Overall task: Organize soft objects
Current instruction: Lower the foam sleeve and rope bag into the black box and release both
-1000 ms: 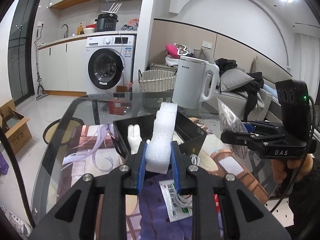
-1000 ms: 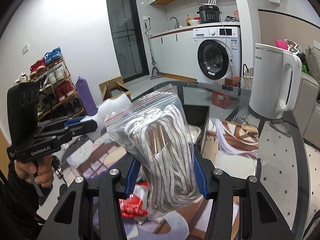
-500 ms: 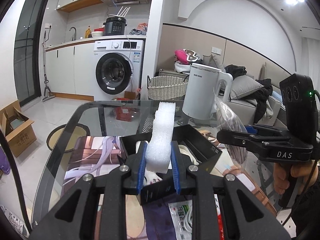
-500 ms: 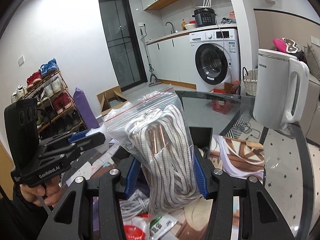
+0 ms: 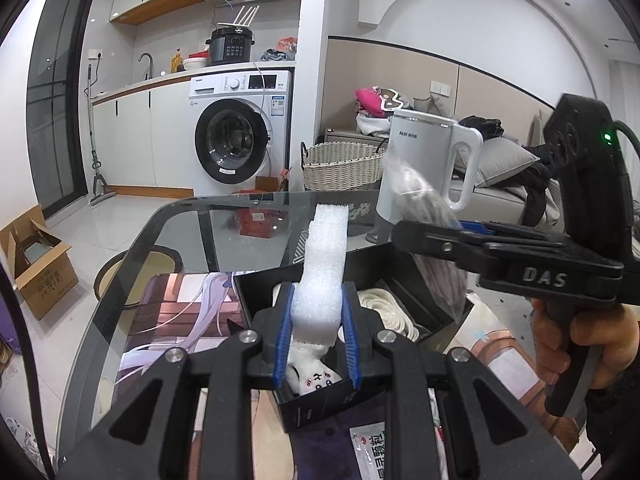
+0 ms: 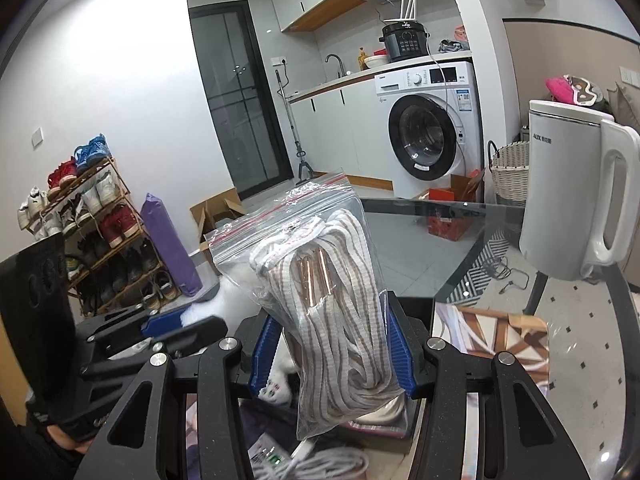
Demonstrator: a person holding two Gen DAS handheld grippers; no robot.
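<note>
My left gripper (image 5: 318,332) is shut on a white foam strip (image 5: 325,264) that stands upright above the near end of a black box (image 5: 316,406). The box holds a white plush toy (image 5: 310,376) and a coil of white rope (image 5: 386,314). My right gripper (image 6: 330,354) is shut on a clear zip bag of striped laces (image 6: 326,292), held over the same box (image 6: 416,308). The bag also shows in the left wrist view (image 5: 430,236), above the box's right side. The left gripper shows at the left of the right wrist view (image 6: 182,320).
A white kettle (image 5: 426,168) stands on the glass table (image 5: 180,232) behind the box. A printed mat (image 5: 176,308) lies under the box. A sachet (image 5: 374,452) and white cables (image 6: 332,462) lie at the near edge. A washing machine (image 5: 240,136) and wicker basket (image 5: 340,164) stand beyond.
Both grippers have moved forward over the black box, each still holding its object. The foam strip now stands over the plush toy, and the bag of laces hangs above the box.
</note>
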